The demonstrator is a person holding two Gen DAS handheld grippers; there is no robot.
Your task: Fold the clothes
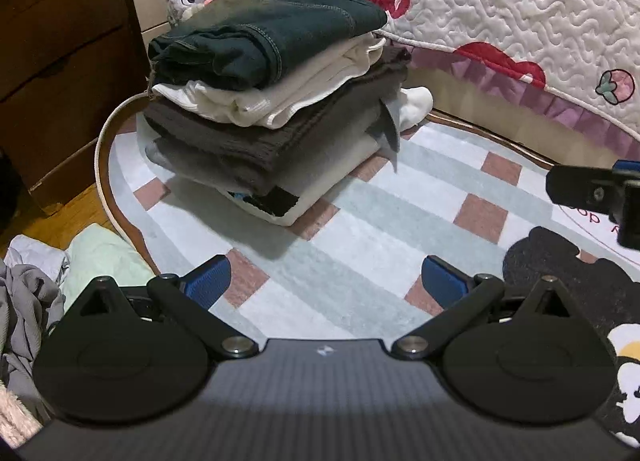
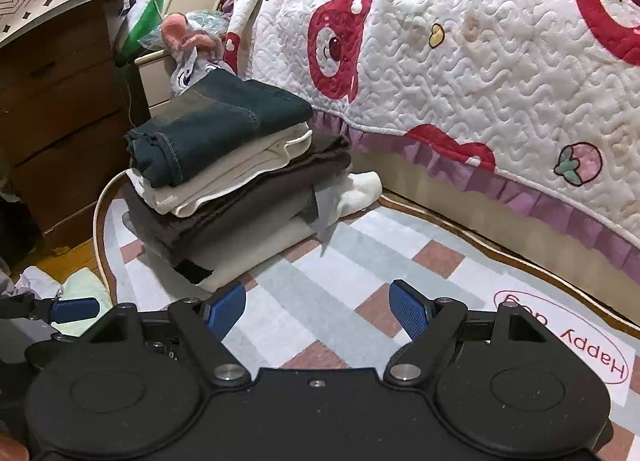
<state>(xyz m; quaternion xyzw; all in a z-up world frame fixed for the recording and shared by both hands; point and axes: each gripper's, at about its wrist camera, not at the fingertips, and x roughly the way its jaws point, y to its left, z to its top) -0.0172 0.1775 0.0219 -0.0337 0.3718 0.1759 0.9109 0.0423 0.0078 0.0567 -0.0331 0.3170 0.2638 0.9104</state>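
With jaws spread wide and nothing between them, left gripper (image 1: 325,281) and right gripper (image 2: 319,307) both hover over the checked rug (image 1: 360,221), blue pads (image 1: 206,279) bare. Folded stack (image 1: 264,93) sits ahead-left on the rug's edge, beside the bed: dark jeans (image 1: 272,29) on top, white garment (image 1: 280,93) under, grey layers below. Unfolded grey clothes (image 1: 24,301) lie heaped off the rug, far left. Quilt (image 2: 480,61) hangs behind.
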